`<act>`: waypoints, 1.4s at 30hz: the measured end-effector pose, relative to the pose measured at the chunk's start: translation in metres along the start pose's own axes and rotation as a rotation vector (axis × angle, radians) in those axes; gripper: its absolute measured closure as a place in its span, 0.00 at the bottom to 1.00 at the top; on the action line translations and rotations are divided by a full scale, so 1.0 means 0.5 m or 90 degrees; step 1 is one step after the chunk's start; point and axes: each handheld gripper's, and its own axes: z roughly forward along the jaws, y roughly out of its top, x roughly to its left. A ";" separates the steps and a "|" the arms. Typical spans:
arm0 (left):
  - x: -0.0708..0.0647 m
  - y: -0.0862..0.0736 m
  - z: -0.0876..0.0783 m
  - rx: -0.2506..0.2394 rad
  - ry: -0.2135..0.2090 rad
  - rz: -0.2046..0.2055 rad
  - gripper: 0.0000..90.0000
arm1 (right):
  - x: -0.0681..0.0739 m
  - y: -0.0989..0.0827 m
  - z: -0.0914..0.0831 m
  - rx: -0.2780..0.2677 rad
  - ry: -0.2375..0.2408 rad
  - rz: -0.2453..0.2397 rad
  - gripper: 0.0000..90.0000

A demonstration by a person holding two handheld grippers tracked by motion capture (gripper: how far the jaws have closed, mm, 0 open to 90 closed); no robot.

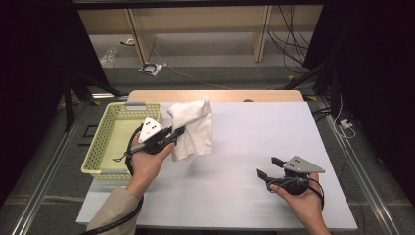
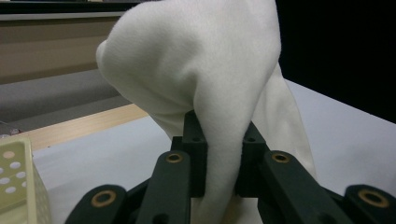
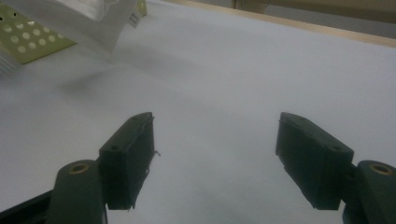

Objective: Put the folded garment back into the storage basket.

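A: The left gripper (image 1: 179, 131) has its jaws pinched on the white cloth (image 1: 194, 128). In the left gripper view a fold of the fabric runs down between the two black pads (image 2: 198, 156), and they press it from both sides.

B: And the cloth itself, where does it sit?

A: At the far left part of the white table (image 1: 254, 161), just beside the yellow basket (image 1: 110, 142). It is lifted by the pinch; part of it billows up above the jaws and the rest hangs down towards the tabletop. From here I cannot tell whether the lower edge touches the table.

B: The basket, is anything in it?

A: I see its perforated walls and pale floor from above. It stands at the table's left edge, with the left hand (image 1: 147, 164) in front of it.

B: What about the other gripper?

A: The right gripper (image 1: 268, 166) is held low over the near right part of the table, well apart from the cloth. Its jaws are spread wide, with bare tabletop between them in the right gripper view. The right hand (image 1: 301, 200) holds it, and its tips point left towards the middle of the table. In that same view the cloth (image 3: 88, 18) and a corner of the basket (image 3: 28, 39) show at the far left.
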 end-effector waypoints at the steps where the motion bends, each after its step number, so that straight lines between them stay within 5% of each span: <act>1: 0.001 0.001 -0.001 0.000 0.001 -0.001 0.87 | 0.000 0.000 0.000 0.000 0.000 0.000 0.32; 42: 0.031 0.013 -0.018 -0.010 0.024 -0.014 0.86 | -0.001 0.000 -0.001 -0.004 -0.001 0.001 0.32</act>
